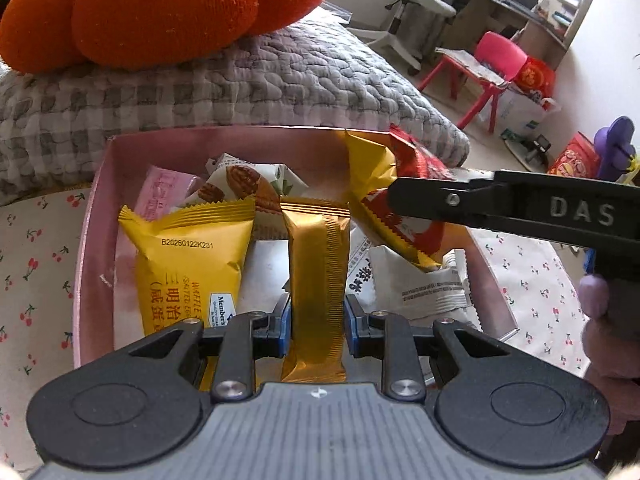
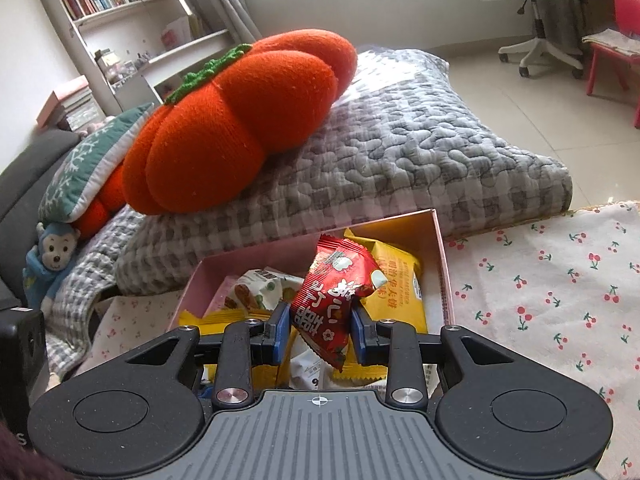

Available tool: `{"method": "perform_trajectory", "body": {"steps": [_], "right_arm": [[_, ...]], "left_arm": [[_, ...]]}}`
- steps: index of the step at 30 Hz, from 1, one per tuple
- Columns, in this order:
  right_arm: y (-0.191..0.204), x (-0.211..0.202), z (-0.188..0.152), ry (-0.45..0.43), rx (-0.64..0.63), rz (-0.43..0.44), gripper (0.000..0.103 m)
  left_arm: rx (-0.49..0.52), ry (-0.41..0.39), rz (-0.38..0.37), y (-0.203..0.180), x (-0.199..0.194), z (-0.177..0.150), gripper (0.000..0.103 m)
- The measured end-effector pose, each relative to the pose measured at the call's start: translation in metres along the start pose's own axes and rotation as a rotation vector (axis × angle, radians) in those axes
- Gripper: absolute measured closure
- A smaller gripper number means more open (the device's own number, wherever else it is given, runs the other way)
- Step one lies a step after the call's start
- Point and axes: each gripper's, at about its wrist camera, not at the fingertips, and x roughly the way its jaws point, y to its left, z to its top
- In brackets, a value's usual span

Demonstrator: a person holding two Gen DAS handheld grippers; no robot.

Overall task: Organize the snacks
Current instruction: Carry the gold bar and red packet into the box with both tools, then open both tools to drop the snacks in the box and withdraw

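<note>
A pink box (image 1: 96, 184) on a cherry-print cloth holds several snack packets. In the left wrist view my left gripper (image 1: 318, 322) is shut on a gold bar-shaped packet (image 1: 316, 264), held upright over the box beside a yellow waffle packet (image 1: 188, 256). My right gripper reaches in from the right of that view, over the box's far right corner. In the right wrist view my right gripper (image 2: 320, 330) is shut on a red packet (image 2: 334, 296), which hangs above the pink box (image 2: 444, 264). White and yellow packets lie below it.
A grey quilted cushion (image 2: 400, 152) with an orange pumpkin pillow (image 2: 240, 124) borders the box's far side. The cherry-print cloth (image 2: 540, 300) stretches to the right. A red chair (image 1: 496, 64) and an office chair (image 2: 532, 12) stand on the floor beyond.
</note>
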Motion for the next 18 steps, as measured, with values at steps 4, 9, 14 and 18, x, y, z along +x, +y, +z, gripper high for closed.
{"method": "perform_trajectory", "body": {"steps": [4, 9, 14, 18], "right_arm": [[-0.0002, 0.0046, 0.0013, 0.001, 0.001, -0.006, 0.073], [0.0001, 0.0082, 0.0038, 0.0, 0.003, -0.008, 0.072], [0.0028, 0.0067, 0.0045, -0.006, 0.004, 0.001, 0.066], [0.0067, 0.0025, 0.0053, -0.008, -0.014, -0.001, 0.057]], "left_arm": [[0.026, 0.018, -0.02, -0.0033, 0.003, 0.0005, 0.079], [0.058, 0.006, -0.027, -0.0064, 0.0046, -0.0034, 0.078], [0.034, -0.037, -0.037, -0.0055, -0.0002, -0.0044, 0.066], [0.034, -0.047, -0.023, -0.0063, -0.0047, -0.0032, 0.048]]}}
